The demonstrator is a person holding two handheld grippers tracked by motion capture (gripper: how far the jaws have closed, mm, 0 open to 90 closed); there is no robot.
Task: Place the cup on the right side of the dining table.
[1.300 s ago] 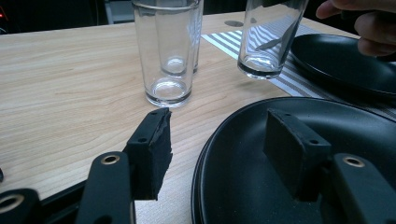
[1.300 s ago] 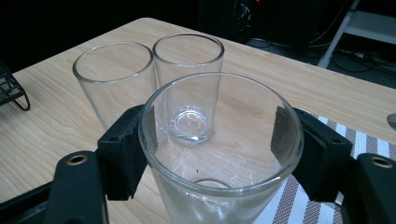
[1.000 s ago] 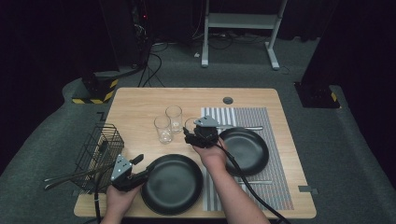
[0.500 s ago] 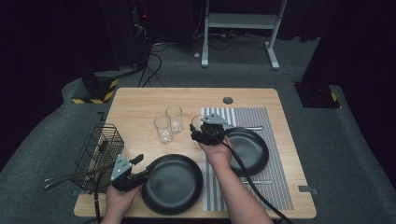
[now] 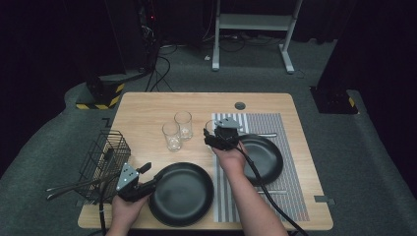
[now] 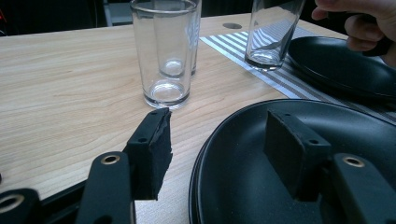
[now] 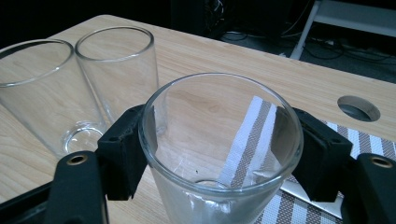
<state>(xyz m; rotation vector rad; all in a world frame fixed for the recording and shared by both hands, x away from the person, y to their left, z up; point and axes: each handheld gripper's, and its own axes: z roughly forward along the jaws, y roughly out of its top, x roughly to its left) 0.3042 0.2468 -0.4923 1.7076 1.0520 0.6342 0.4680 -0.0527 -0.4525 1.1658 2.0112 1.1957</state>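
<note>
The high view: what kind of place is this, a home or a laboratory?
Probably a recording laboratory, not a home. The wooden table is set like a dining place with a striped placemat, yet it stands on grey carpet in a dark room, with loose cables behind.

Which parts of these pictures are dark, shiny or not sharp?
High view: the room around the table is nearly black. Left gripper view: its own jaws look soft, and the black plate has a pale sheen. Right gripper view: the glass between the jaws is sharp, with bright rim glints; the background is blurred.
</note>
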